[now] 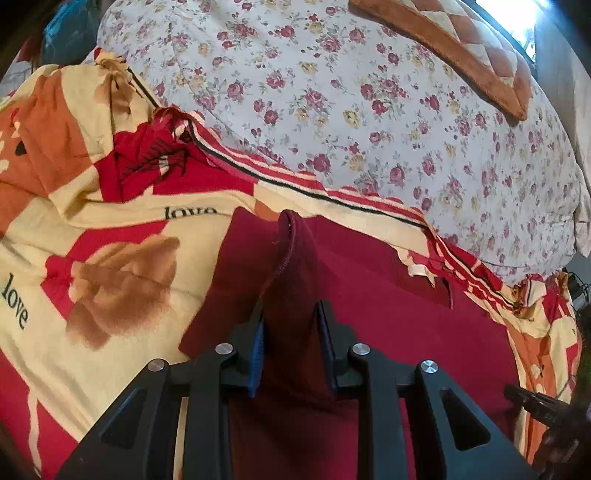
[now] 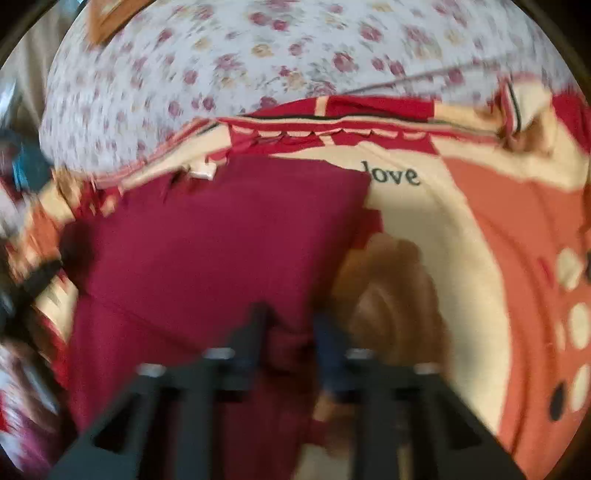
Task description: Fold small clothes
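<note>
A dark red garment (image 1: 388, 295) lies spread on a yellow, red and orange blanket printed with "love" (image 1: 122, 221). My left gripper (image 1: 290, 314) is shut on a hemmed corner of the garment (image 1: 291, 236), which stands up between the blue-padded fingers (image 1: 258, 343). In the right wrist view, which is motion-blurred, the garment (image 2: 221, 240) lies in the middle and lower left. My right gripper (image 2: 290, 321) is at its right edge with red cloth between the fingers. The other gripper shows as a dark shape at the right edge of the left wrist view (image 1: 543, 402).
A white quilt with red roses (image 1: 369, 110) covers the bed beyond the blanket and also shows in the right wrist view (image 2: 240, 66). A brown and cream quilted cushion (image 1: 461, 44) lies at the far right. A blue bag (image 1: 70, 29) sits at the far left.
</note>
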Tool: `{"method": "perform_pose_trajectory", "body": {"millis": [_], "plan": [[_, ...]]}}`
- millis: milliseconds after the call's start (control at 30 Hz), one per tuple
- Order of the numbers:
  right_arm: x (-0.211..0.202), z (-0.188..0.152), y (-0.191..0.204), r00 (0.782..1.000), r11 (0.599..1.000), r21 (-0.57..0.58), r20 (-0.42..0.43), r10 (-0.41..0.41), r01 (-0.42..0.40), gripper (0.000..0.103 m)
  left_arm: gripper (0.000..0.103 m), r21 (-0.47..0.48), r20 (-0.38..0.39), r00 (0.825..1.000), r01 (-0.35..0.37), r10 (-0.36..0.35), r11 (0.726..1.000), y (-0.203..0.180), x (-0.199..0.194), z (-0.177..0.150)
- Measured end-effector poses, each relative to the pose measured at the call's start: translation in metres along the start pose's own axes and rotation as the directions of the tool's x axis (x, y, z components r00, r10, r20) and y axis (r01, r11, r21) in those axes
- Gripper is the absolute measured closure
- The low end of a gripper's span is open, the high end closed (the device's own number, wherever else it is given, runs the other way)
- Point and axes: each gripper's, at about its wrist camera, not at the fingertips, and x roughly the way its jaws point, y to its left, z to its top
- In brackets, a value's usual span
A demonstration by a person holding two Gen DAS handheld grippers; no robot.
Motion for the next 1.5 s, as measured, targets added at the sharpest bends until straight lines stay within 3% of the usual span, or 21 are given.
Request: {"method": "perform_pose_trajectory", "body": {"millis": [100,200,300,467,600,667,733,833,967,1033,1100,1233,1367,1500], "plan": [[-0.014,-0.007,-0.016,0.999,0.999,0.03,0.024,-0.021,0.02,0.093,0.093,0.026,-0.007,1.0,0.02,-0.02,0.999,-0.004,-0.005,-0.007],[-0.015,-0.01,-0.026,0.999,0.998,0.059,0.012,-0.037,0.037,0.093,0.093,0.055,-0.022,1.0,-0.013,0.015,0.998,-0.01,-0.001,-0.009],[-0.033,-0.007,-0.027,0.996,0.992,0.11,0.05,-0.073,0.067,0.083,0.093,0.04,-0.025,1.0,-0.01,0.011,0.999,-0.007,-0.003,-0.011],[-0.047,0.004,-0.008,0.992,0.996,0.091,0.122,-0.035,0.024,0.067,0.093,0.043,-0.006,1.0,-0.022,0.022,0.999,-0.007,-0.006,-0.012],[-0.014,0.019,0.01,0.996,0.999,0.03,0.09,-0.018,0.015,0.067,0.092,0.088,-0.007,0.998,-0.069,0.07,0.994,-0.011,0.001,-0.018],[0.008,0.024,0.008,0.995,0.998,0.017,0.065,-0.069,0.068,0.068,0.091,0.116,-0.011,0.996,-0.086,0.088,0.99,-0.014,0.004,-0.02],[0.021,0.023,0.004,0.993,0.994,0.013,0.047,-0.109,0.109,0.077,0.09,0.135,-0.019,0.996,-0.087,0.091,0.987,-0.015,0.005,-0.023],[0.012,0.021,0.004,0.992,0.994,0.014,0.054,-0.113,0.112,0.077,0.09,0.148,-0.02,0.995,-0.091,0.095,0.985,-0.017,0.0,-0.027],[-0.016,0.008,0.011,0.992,0.995,-0.004,0.082,-0.097,0.098,0.068,0.087,0.16,-0.035,0.996,-0.07,0.076,0.985,-0.02,-0.013,-0.034],[-0.014,-0.002,0.015,0.992,0.992,-0.05,0.054,-0.111,0.114,0.058,0.084,0.158,-0.054,0.998,-0.027,0.036,0.987,-0.022,-0.019,-0.041],[0.0,-0.012,0.013,0.989,0.986,-0.08,0.01,-0.148,0.148,0.057,0.083,0.163,-0.068,0.997,-0.017,0.028,0.986,-0.026,-0.026,-0.051],[-0.016,-0.016,0.004,0.993,0.993,-0.014,0.032,-0.113,0.114,0.056,0.083,0.219,-0.07,0.996,-0.036,0.052,0.975,-0.036,-0.043,-0.074],[-0.042,-0.033,0.005,0.988,0.99,-0.028,0.071,-0.136,0.138,0.054,0.083,0.246,-0.076,0.995,-0.044,0.064,0.968,-0.037,-0.059,-0.094],[-0.057,-0.057,0.003,0.995,0.996,-0.028,0.047,-0.085,0.086,0.052,0.083,0.269,-0.076,0.992,-0.078,0.102,0.96,-0.036,-0.073,-0.113]]}}
